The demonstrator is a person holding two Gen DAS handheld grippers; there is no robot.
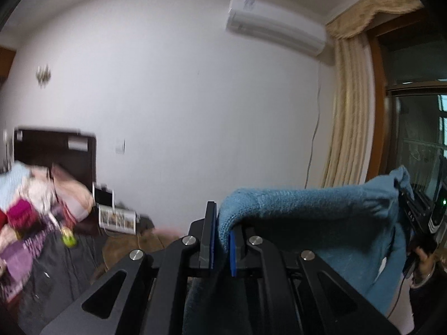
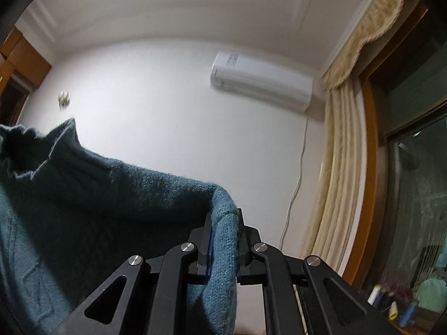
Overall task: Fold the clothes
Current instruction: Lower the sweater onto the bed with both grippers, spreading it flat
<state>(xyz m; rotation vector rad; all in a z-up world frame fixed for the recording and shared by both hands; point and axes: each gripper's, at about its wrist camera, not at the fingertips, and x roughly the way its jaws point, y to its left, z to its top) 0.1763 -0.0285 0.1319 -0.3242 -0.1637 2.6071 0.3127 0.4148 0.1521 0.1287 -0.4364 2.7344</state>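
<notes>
Open air fills the frame's centre before the bare white wall (image 1: 181, 97); a blurred pile of colourful clothes (image 1: 36, 203) crowds the lower left.

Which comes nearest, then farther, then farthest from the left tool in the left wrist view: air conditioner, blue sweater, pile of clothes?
1. Blue sweater: clamped in the left tool.
2. Pile of clothes: lower left, on the bed.
3. Air conditioner: high on the far wall.

White wall (image 1: 173, 89), air conditioner (image 1: 275, 29), cream curtain (image 1: 349, 117).
</notes>
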